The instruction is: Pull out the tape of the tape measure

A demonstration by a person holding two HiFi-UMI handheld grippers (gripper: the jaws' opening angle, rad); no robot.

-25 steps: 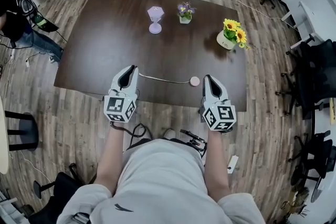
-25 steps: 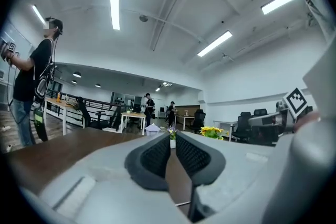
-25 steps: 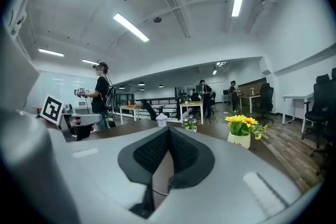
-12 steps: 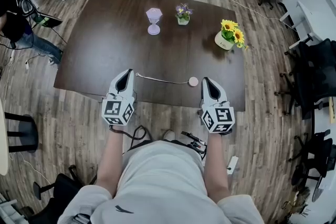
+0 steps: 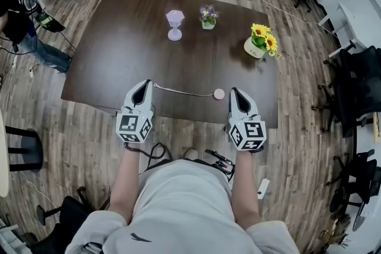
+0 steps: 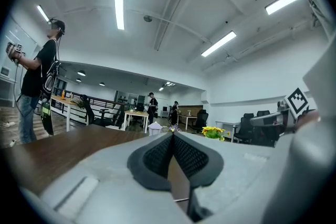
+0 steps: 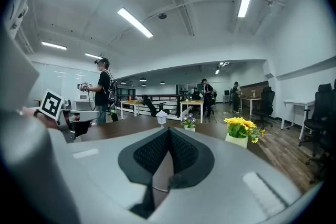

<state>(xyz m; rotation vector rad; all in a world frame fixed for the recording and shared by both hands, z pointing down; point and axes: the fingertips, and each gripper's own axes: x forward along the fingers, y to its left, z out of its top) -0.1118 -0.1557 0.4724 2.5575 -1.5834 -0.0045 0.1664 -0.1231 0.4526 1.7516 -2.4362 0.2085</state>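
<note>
- The tape measure (image 5: 219,93), a small pink case, lies near the tabletop's (image 5: 119,38) front edge. Its tape (image 5: 184,91) is drawn out leftward, so the pull looks done.
- The left gripper (image 5: 143,85) sits at the tape's end farthest from the case, jaws closed on nothing.
- The right gripper (image 5: 236,94) sits just right of the case, jaws together and empty, probably placed there to steady it.

top (image 5: 178,205): light grey, short-sleeved
logo (image 5: 140,237): small, dark, set at 7 o'clock on the top
left gripper (image 5: 142,84): pale grey shell, black ribbed pads (image 6: 157,155)
right gripper (image 5: 234,92): finished alike
marker cubes (image 5: 134,127): black-and-white squares printed
cable (image 5: 152,150): dark, looped
</note>
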